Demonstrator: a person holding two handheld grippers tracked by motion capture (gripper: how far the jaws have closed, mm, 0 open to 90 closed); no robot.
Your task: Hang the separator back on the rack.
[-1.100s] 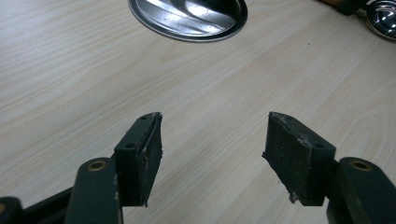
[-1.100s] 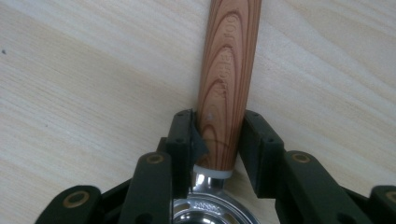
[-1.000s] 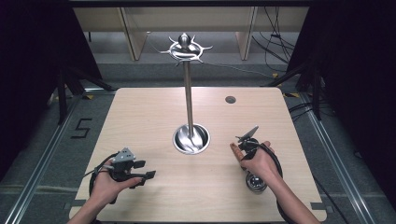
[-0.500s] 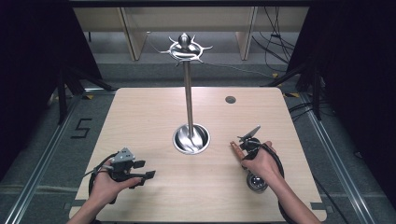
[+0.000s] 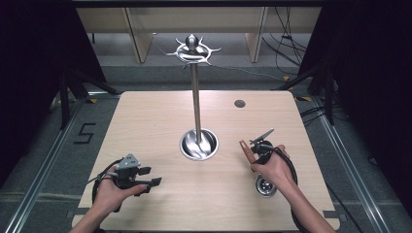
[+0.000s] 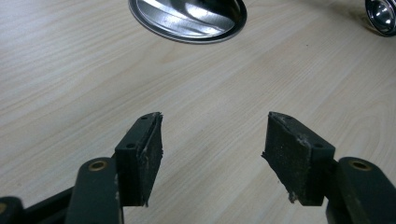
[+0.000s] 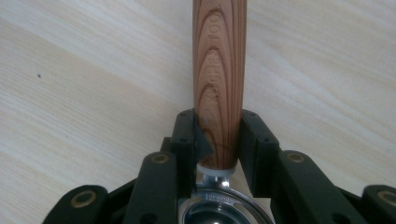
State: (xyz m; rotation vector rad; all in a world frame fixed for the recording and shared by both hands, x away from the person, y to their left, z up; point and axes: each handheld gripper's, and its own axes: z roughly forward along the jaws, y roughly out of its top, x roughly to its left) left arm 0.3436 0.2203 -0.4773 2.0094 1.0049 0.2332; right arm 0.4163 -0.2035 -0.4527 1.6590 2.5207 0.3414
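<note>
High view, change: almost nothing was seen to differ from 1 second before; both hands were kept where they were, near the front edge of the table (image 5: 145,116).
Right gripper (image 7: 217,135): it was kept clamped, about half closed, on the wooden handle (image 7: 217,70) of the scoop (image 5: 266,186); the pads were pressed to the handle's 2 sides just above the metal collar.
Left gripper (image 6: 212,140): its jaws were held wide apart with nothing between them, low over bare wood.
Scoop place: its bowl was seen under the right hand at the table's front right, the handle pointed away and up toward the stand (image 5: 196,97).
Meaning: the grasp was judged settled and the lift not yet begun; hanging on the stand's top hooks (image 5: 193,51) was judged the likely aim.
Edges: the bowl lay close to the front edge and nearer the right edge.
Open room: bare wood was seen between scoop and base (image 5: 198,144); the pole and hooks were left unobstructed, so a rising path was judged free.
</note>
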